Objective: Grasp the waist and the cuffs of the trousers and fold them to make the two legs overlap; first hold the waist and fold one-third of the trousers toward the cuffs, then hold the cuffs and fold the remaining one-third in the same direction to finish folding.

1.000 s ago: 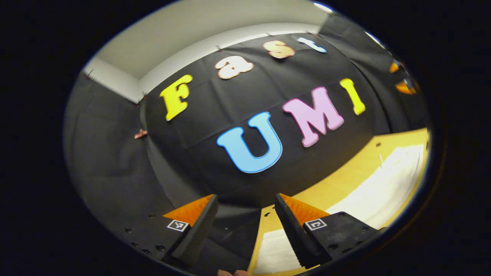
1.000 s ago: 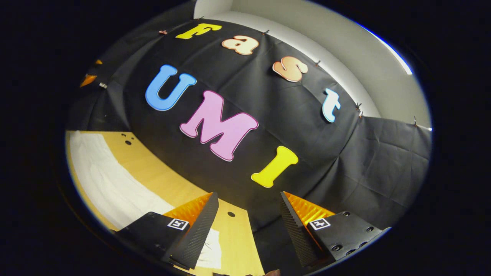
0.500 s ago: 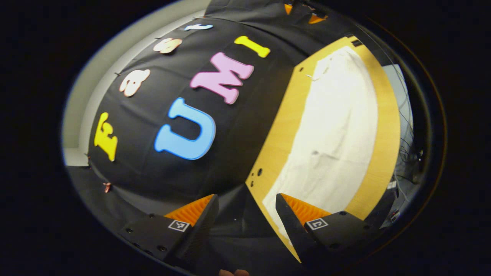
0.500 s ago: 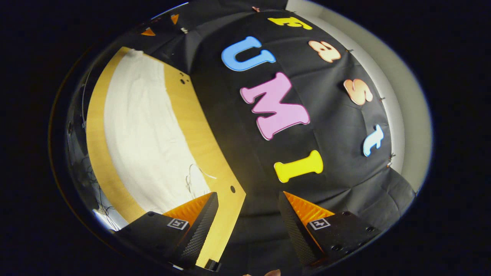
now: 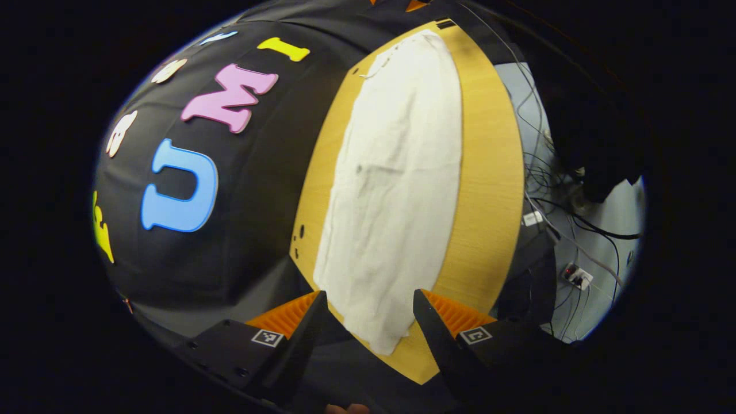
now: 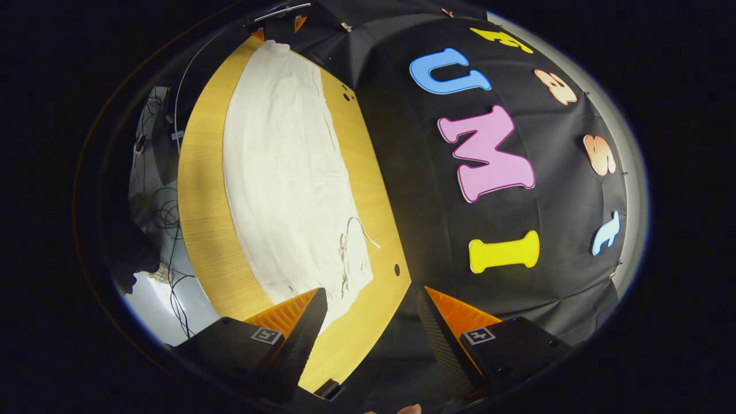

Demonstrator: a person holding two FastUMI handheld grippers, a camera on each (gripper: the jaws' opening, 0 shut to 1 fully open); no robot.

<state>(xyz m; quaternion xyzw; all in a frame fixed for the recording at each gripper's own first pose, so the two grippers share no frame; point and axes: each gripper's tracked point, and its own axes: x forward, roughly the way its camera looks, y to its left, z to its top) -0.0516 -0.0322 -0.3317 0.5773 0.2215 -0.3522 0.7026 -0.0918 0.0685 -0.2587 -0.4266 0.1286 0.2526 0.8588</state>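
Observation:
White trousers [image 5: 397, 190] lie flat and lengthwise on a yellow wooden table [image 5: 486, 172]. In the left gripper view one narrow end of the cloth reaches down between the fingers of my left gripper [image 5: 368, 313], which hovers open above that end. In the right gripper view the same trousers [image 6: 287, 172] stretch away from my right gripper [image 6: 371, 310]. The end with a loose drawstring [image 6: 351, 244] lies nearest it. My right gripper is open and holds nothing, standing over the table's corner.
The black cloth wall [image 5: 230, 190] runs along the table's far side. Past the table's other long edge are grey floor and tangled cables [image 5: 569, 195], which the right gripper view shows as cables [image 6: 164, 213]. Small holes [image 6: 397, 268] mark the table top.
Both grippers have tipped down and swung from facing the wall toward the table. The trousers now show at full length. Both stay open.

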